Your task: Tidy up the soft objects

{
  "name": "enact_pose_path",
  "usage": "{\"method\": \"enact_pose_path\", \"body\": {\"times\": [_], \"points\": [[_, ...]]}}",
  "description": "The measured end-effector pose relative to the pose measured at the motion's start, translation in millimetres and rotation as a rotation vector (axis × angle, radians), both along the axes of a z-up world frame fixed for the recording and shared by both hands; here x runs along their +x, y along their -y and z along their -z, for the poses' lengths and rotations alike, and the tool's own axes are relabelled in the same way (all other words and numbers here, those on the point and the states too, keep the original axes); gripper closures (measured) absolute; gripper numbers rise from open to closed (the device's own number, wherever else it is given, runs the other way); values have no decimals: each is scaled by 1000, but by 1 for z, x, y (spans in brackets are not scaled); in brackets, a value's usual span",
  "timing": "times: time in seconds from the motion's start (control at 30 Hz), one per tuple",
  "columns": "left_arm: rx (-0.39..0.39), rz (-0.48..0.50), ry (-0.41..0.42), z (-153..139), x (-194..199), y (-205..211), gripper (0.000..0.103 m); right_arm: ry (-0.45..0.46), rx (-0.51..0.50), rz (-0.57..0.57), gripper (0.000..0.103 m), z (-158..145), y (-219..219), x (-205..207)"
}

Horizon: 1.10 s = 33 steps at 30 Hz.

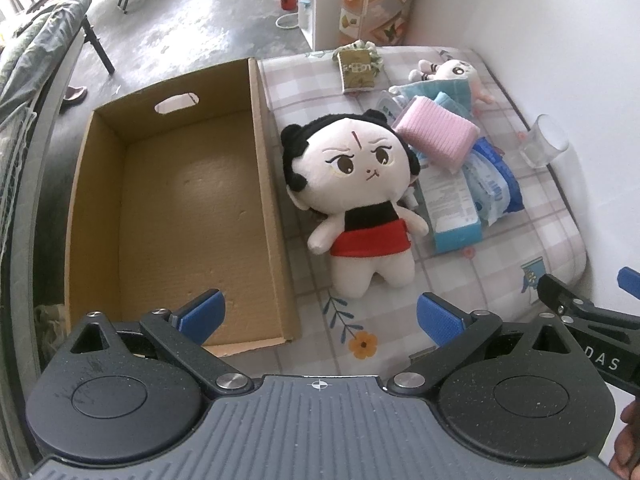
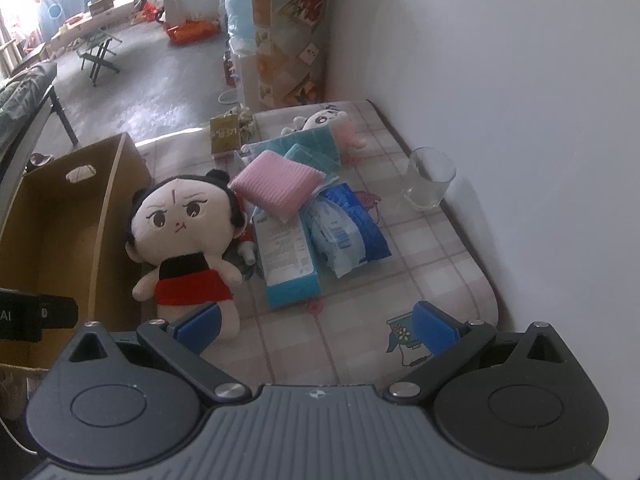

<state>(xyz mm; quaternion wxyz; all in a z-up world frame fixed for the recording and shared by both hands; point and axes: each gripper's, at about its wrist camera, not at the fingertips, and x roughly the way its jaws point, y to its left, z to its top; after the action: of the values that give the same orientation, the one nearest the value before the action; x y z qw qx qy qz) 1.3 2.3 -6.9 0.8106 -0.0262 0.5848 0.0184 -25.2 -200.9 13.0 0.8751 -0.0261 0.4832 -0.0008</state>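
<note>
**Cardboard box bare, nothing picked yet**

Cardboard box (image 1: 176,208) at far left, open-topped, inside bare as far as I can see. It sits against the left edge of the checked mattress (image 1: 520,248) on the floor.

Just right of the box wall: plush doll (image 1: 356,196), black hair, red skirt, lying face up, its head touching the pink folded cloth (image 1: 436,136). That cloth rests on a heap of teal towels (image 2: 316,148), a light blue carton (image 1: 452,208) and blue plastic packs (image 1: 496,188). A second, smaller plush (image 1: 452,72) lies behind the heap. Furthest right, near the wall, a clear glass (image 1: 544,140) stands upright, apart from the pile.

My left gripper (image 1: 320,314) hovers spread wide, nothing between the pads. My right gripper (image 2: 316,322) likewise wide open and empty, near the doll's feet.

Judgement: sorting has not begun; first pick is in hand. The doll is nearest the box. Next move calls for lowering over its torso, closing softly, lifting clear of the pink cloth, then carrying it left over the box wall. The glass is hard; leave it.
</note>
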Motion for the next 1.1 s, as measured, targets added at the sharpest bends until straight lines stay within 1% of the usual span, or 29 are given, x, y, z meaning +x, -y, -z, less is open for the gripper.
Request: {"method": "enact_pose_path", "body": {"times": [0.37, 0.6, 1.1], "points": [[4, 1, -2, 5, -1, 1, 0, -10, -5, -13, 0, 3, -1, -2], [11, 2, -18, 12, -1, 1, 0, -22, -2, -15, 0, 8, 1, -2], [19, 3, -35, 15, 1, 3, 0, -28, -5, -16, 0, 10, 2, 0]]}}
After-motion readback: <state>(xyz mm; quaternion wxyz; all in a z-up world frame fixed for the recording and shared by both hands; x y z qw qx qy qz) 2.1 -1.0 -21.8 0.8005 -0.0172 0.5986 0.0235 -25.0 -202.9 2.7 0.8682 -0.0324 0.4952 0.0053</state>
